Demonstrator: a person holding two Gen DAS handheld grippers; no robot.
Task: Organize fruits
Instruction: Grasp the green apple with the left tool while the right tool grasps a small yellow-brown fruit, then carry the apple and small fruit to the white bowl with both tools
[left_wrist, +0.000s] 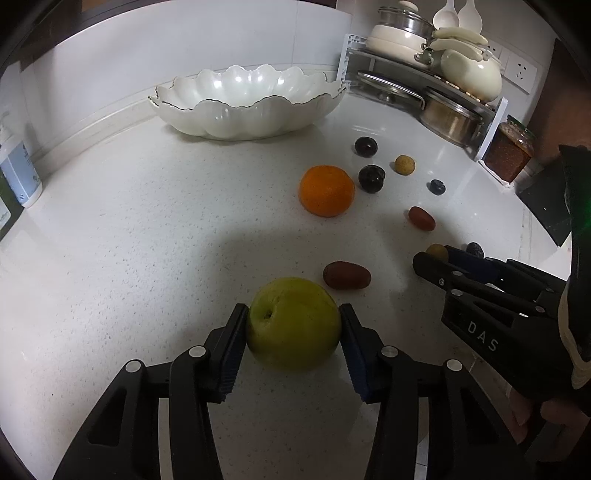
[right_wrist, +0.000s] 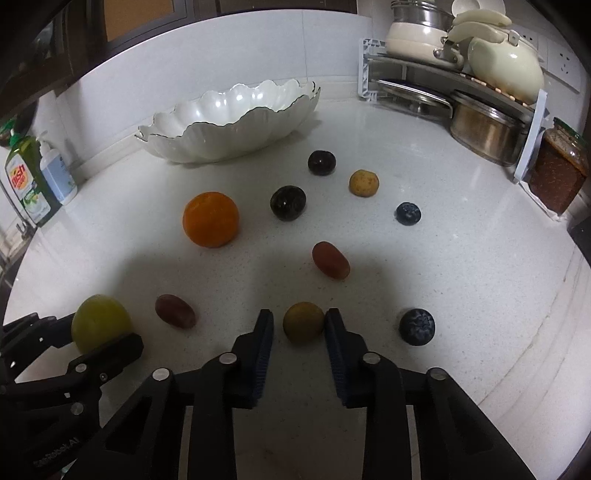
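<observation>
The left gripper (left_wrist: 293, 325) is clamping a round green apple-like fruit (left_wrist: 293, 323) between its two dark ribbed pads, both pads pressing against the fruit's sides as it is sitting on the speckled white stone countertop (left_wrist: 147, 240). The right gripper (right_wrist: 299, 325) is standing narrow around a small round olive-brown fruit (right_wrist: 303, 322); the right-hand pad is touching it, while a thin gap is showing at the other pad, so a full grip cannot be told.

Taking the large scalloped white ceramic bowl (left_wrist: 243, 99) as the landmark, it is sitting empty at the back of the countertop by the wall. A round orange (right_wrist: 210, 224) is lying in front of the bowl, well apart from it. Two dark purple round plums (right_wrist: 288, 203) are lying in front of the bowl's right end, a small speckled yellow fruit (right_wrist: 364, 182) and a blueberry (right_wrist: 408, 213) further right. Two reddish oval grapes (right_wrist: 330, 260) and a second blueberry (right_wrist: 416, 326) are lying far in front of the bowl, near the grippers. A metal rack of pots (right_wrist: 480, 110) is standing right of the bowl, and soap bottles (right_wrist: 37, 181) left of it.
</observation>
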